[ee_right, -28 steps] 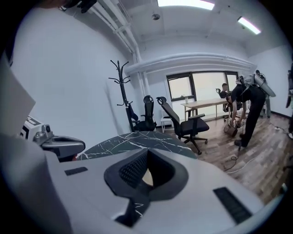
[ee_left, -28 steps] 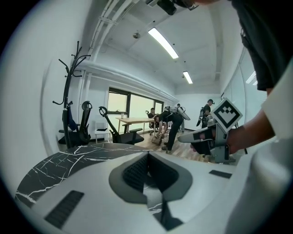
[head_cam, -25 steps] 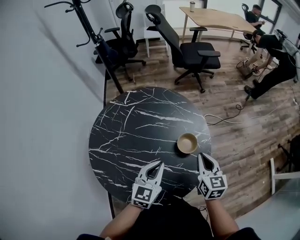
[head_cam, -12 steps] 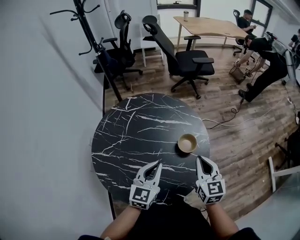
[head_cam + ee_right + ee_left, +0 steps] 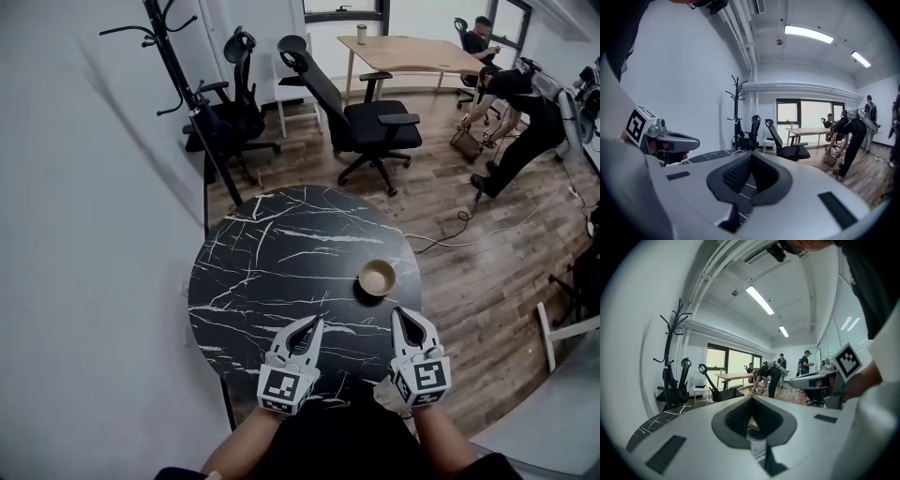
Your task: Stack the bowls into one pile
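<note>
A tan bowl pile [image 5: 377, 277] sits near the right edge of the round black marble table [image 5: 281, 253]; how many bowls it holds I cannot tell. My left gripper [image 5: 318, 322] hovers over the table's near edge, shut and empty, well left of the bowl and nearer to me. My right gripper [image 5: 400, 311] is just on the near side of the bowl, shut with nothing in it and apart from the rim. In the left gripper view a sliver of the bowl [image 5: 752, 423] shows through the hollow behind the closed tips. The right gripper [image 5: 813, 379] shows there too.
A coat rack [image 5: 192, 98] stands beyond the table's far left edge. Two black office chairs [image 5: 361, 117] and a wooden desk [image 5: 412, 49] are further back. People [image 5: 525, 112] bend over gear at the back right. A cable [image 5: 459, 234] lies on the floor.
Both grippers have lifted slightly and drawn back a little towards me. The right one has rolled slightly. The bowl has stayed where it was.
</note>
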